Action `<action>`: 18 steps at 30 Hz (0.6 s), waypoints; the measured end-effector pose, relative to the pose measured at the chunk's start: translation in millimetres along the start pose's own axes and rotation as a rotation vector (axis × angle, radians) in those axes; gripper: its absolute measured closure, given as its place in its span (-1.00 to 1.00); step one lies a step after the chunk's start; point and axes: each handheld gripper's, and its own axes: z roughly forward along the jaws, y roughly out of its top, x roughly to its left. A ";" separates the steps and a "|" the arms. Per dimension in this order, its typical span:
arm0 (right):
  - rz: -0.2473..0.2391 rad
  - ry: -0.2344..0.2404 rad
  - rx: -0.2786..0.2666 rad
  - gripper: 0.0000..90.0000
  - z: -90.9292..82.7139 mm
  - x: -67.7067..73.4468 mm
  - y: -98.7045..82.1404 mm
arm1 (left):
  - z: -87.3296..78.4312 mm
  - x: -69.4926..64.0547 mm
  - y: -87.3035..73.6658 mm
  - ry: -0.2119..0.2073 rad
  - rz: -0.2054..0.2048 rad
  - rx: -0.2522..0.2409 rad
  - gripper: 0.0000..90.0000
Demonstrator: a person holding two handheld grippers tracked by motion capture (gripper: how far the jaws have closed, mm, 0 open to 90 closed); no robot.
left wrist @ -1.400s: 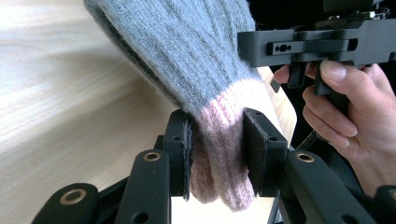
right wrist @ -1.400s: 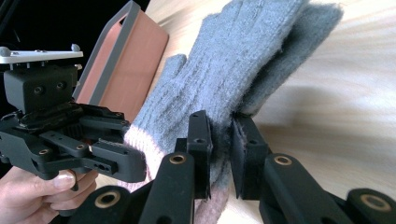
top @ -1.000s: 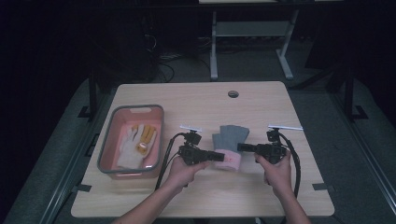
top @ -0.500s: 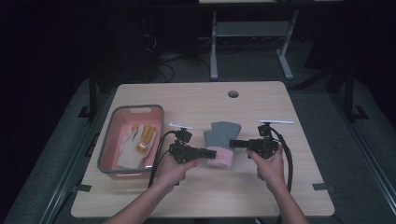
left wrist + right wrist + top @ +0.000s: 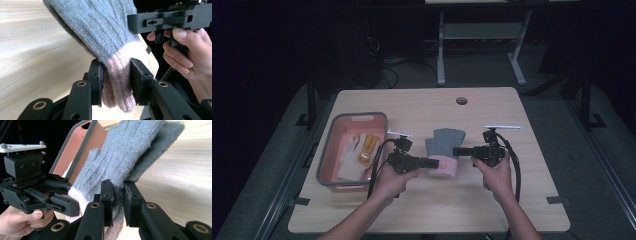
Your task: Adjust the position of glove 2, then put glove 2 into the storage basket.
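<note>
- Your left gripper (image 5: 116, 82) pinches the glove (image 5: 105, 35) at its pink cuff.
- Your right gripper (image 5: 118, 200) pinches the grey edge.
- Soft, light, floppy: hold the cuff.

Item: one grey knitted wool glove with pale pink ribbed cuff (image 5: 443, 150), approx. mid-table, just right of the pink tray. Cuff end faces the person, pinched at both sides betw. gripper jaws; finger end points away, fingers together, resting on the wood. Knit is fuzzy, cuff bunched where pinched; lifted or flat at cuff: can't tell.
</note>
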 end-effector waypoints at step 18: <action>-0.026 0.001 0.015 0.76 7.9 13.7 8.9 | -13.5 2.1 1.7 0.011 0.005 -0.020 0.45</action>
